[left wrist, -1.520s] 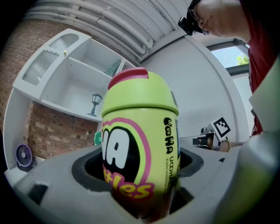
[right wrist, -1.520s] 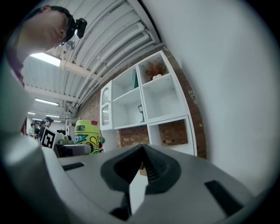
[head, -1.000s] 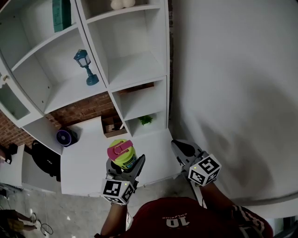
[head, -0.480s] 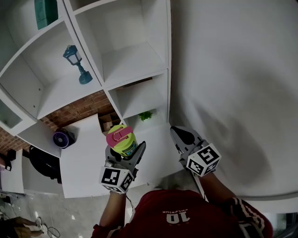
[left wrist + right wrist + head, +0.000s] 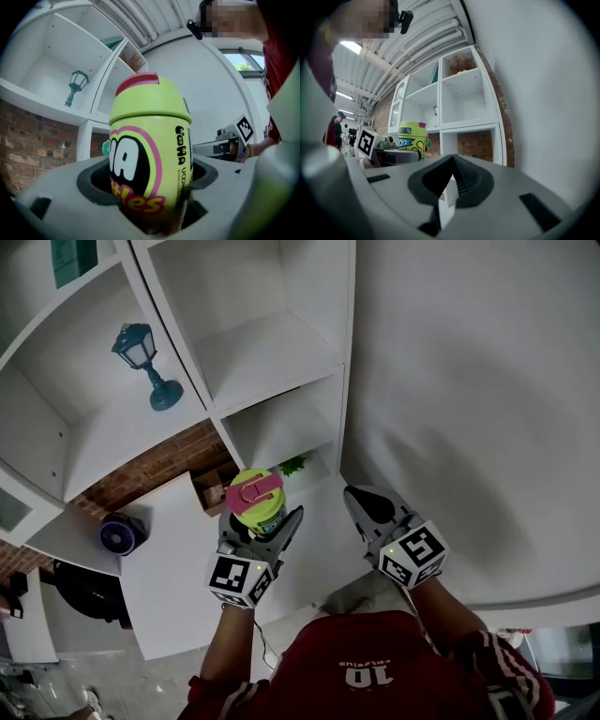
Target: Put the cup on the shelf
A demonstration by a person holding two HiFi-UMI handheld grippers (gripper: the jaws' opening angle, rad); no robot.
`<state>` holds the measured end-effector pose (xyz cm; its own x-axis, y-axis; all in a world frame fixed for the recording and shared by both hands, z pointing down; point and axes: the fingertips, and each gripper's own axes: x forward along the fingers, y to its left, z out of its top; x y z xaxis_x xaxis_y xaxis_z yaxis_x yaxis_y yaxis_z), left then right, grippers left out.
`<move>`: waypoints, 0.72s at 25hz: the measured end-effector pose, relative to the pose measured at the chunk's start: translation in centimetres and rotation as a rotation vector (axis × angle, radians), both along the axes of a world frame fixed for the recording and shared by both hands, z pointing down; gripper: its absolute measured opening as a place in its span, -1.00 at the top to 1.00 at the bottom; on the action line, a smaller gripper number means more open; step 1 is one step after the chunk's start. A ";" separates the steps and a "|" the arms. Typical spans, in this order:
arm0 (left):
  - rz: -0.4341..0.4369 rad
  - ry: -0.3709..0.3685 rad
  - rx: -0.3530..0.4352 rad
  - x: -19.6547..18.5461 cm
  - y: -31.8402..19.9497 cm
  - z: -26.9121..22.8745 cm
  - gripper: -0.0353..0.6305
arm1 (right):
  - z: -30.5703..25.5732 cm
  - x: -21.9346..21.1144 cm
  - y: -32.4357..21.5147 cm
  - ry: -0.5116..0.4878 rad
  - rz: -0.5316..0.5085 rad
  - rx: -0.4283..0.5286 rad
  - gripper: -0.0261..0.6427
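In the head view, the left gripper is clamping the lime-green cup with the pink lid, holding it upright in the air above the white counter, near the lowest cubby of the white shelf. A small green plant is sitting in that cubby, and a blue lantern is standing in a cubby farther left. The right gripper is hanging just to the right of the cup, beside the white wall.

In the left gripper view, both jaws are pressing against the cup's sides, and the cup is filling the middle of the frame.

In the right gripper view, the jaws are meeting with nothing between them, and the cup is showing at the left, in front of the shelf.
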<state>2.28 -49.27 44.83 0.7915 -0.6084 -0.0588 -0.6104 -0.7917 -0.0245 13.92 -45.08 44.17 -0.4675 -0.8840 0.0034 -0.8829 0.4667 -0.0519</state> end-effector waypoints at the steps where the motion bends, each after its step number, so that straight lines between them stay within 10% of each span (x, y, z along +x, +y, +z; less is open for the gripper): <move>1: 0.008 0.001 -0.001 -0.1 -0.4 0.2 -0.35 | 0.1 -0.2 0.0 0.004 0.009 0.003 0.90; 18: 0.005 -0.025 0.021 4.9 -6.2 1.7 -0.35 | 1.3 0.7 -5.1 -0.038 -0.020 -0.029 0.90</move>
<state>7.13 -55.50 46.56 0.7959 -0.6032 -0.0516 -0.6054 -0.7939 -0.0567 14.59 -50.23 45.47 -0.4850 -0.8745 0.0108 -0.8707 0.4816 -0.0994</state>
